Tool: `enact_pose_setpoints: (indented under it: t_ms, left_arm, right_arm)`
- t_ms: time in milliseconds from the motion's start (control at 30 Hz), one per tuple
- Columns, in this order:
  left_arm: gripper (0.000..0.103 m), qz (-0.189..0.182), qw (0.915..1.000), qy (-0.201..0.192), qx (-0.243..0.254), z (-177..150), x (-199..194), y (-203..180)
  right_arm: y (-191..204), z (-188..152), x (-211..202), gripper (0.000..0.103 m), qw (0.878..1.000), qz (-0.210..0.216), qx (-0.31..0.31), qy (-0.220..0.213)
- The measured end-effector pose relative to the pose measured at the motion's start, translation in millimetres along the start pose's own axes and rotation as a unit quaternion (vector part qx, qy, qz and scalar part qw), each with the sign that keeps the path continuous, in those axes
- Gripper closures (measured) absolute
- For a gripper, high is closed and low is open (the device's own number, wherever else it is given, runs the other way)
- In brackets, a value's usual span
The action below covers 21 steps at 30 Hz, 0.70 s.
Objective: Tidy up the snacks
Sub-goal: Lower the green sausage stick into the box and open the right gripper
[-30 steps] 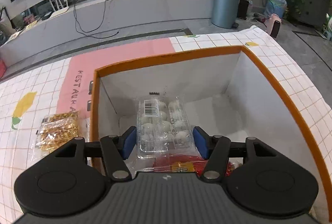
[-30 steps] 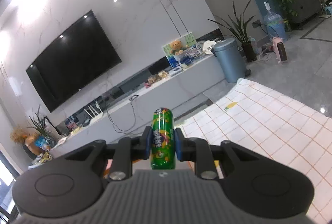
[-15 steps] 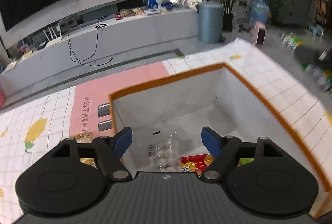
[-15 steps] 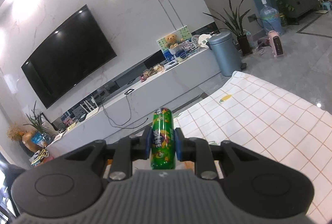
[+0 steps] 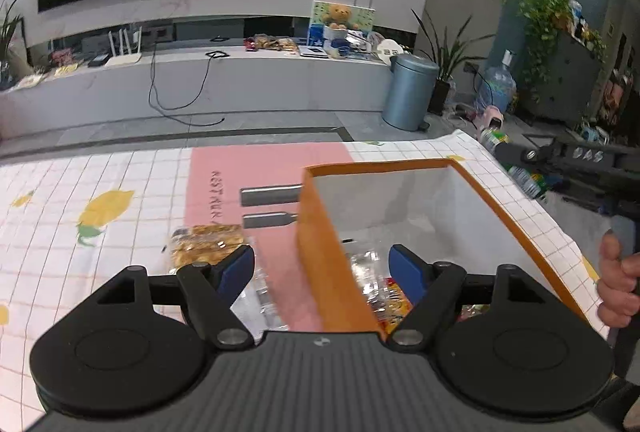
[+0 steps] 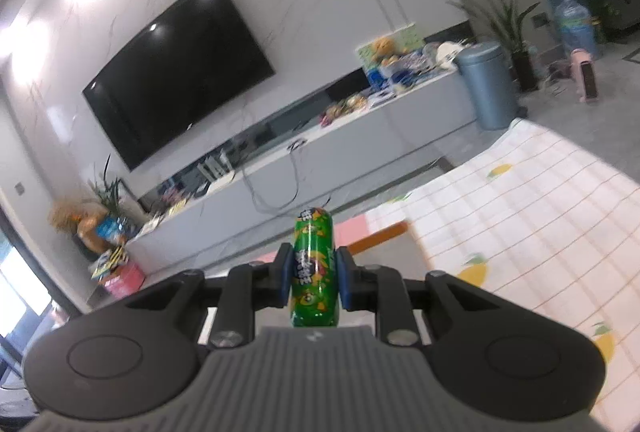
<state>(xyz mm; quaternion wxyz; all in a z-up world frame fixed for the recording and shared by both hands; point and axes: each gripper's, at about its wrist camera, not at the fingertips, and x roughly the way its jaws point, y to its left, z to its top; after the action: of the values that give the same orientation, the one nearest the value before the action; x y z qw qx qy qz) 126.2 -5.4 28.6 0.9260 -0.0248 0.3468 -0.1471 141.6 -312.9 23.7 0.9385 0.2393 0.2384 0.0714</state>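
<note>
My left gripper (image 5: 322,268) is open and empty above the left wall of the orange-rimmed white box (image 5: 320,232). The box holds a clear pack of white sweets (image 5: 366,264) and red and yellow packets (image 5: 394,302). A bag of golden snacks (image 5: 206,242) lies on the cloth left of the box. My right gripper (image 6: 314,272) is shut on a green candy tube (image 6: 314,268) and holds it in the air; it also shows in the left wrist view (image 5: 520,168), at the box's right. The box's orange rim (image 6: 380,236) shows behind the tube.
A white checked tablecloth (image 5: 100,216) with a pink panel and lemon prints covers the table. Two grey bars (image 5: 270,196) lie left of the box. A hand (image 5: 618,280) grips the right handle. A TV bench and a blue bin (image 5: 408,92) stand beyond.
My left gripper has lifted out of the box and moved left, open, leaving the sweets pack inside. My right gripper has swung left toward the box, still holding the tube.
</note>
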Motion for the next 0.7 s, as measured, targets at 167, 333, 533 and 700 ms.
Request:
enact_pose_setpoints:
  t_ms: [167, 333, 533, 700]
  left_arm:
    - [0.013, -0.007, 0.9997, -0.011, -0.022, -11.8, 5.5, 27.2]
    - [0.017, -0.006, 0.9995, -0.003, -0.030, -28.2, 25.7, 51.1]
    - [0.019, -0.003, 0.9991, 0.023, -0.036, -41.9, 46.8, 76.6]
    - [0.018, 0.003, 0.9997, 0.013, -0.022, -45.2, 48.5, 84.6]
  right_arm:
    - [19.7, -14.6, 48.6, 0.083, 0.998, 0.006, -0.014, 0.061]
    - [27.8, -34.2, 104.7, 0.083, 0.990, 0.007, 0.013, 0.139]
    - [35.2, -48.8, 139.5, 0.082, 0.986, -0.001, 0.019, 0.168]
    - [33.6, -56.6, 148.7, 0.078, 0.982, 0.011, 0.023, 0.189]
